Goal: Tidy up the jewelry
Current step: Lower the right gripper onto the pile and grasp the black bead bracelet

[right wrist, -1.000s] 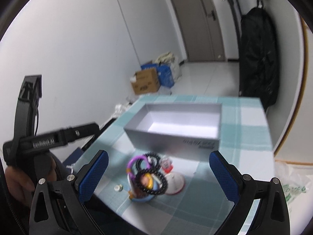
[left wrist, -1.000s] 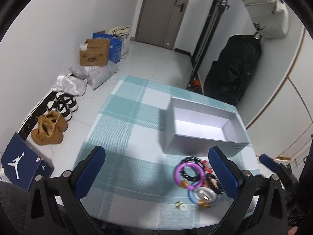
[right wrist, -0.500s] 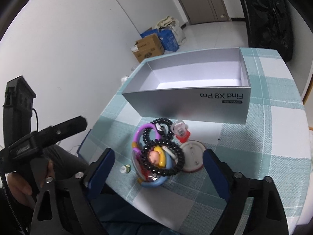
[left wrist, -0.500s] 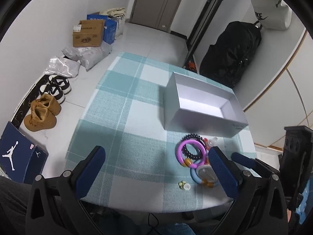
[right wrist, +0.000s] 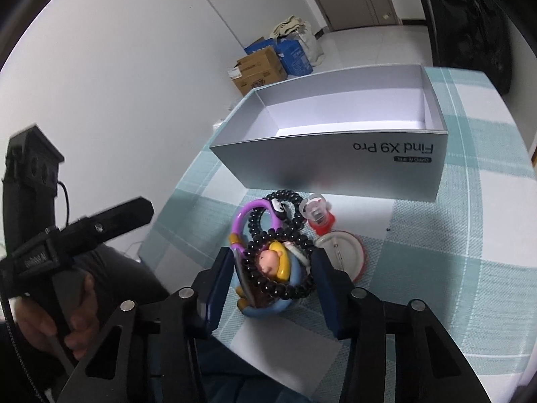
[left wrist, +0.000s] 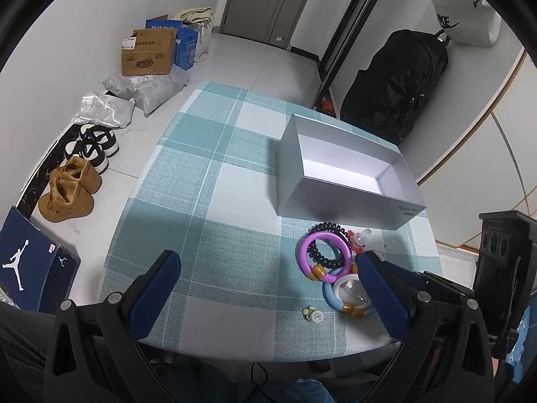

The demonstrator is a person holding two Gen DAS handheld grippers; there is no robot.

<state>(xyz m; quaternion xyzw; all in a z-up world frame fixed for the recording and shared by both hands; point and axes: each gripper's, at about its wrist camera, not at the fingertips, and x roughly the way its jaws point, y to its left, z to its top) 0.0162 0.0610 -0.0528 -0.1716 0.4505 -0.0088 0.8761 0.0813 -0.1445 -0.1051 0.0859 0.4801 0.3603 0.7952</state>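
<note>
Right claw (right wrist: 273,277) sits low over the jewelry pile, blue pads either side of a black bead bracelet (right wrist: 278,262) and the blue ring (right wrist: 268,307) under it. Pads close to the pile, narrowed but not fully together; cannot tell if they actually grip or just flank it. A small figure charm (right wrist: 273,262) with yellow hood lies inside the bead loop. Purple ring (right wrist: 250,215) and a black coil hair tie (right wrist: 288,201) lie just beyond, touching the pile. A red-and-clear charm (right wrist: 317,216) and a round white badge (right wrist: 344,253) lie just right of the pile on the bench (right wrist: 470,241).

Left claw (left wrist: 268,288) hangs above the bench's near edge, fingers wide apart, holding nothing. From the left wrist view the pile lies by the right pad (left wrist: 382,295): purple ring (left wrist: 324,255), black beads (left wrist: 322,258), blue ring (left wrist: 347,299). Two tiny studs (left wrist: 312,314) lie apart from the pile, nearer the bench edge.

Grey open box (left wrist: 345,174) stands behind the pile, near it, nothing visible inside; side reads "Find X9 Pro". Teal checked cloth (left wrist: 214,201) covers the bench. Floor left of the bench: tan boots (left wrist: 68,191), black-white sneakers (left wrist: 92,146), cardboard box (left wrist: 147,53). Black bag (left wrist: 399,87) at the far wall.
</note>
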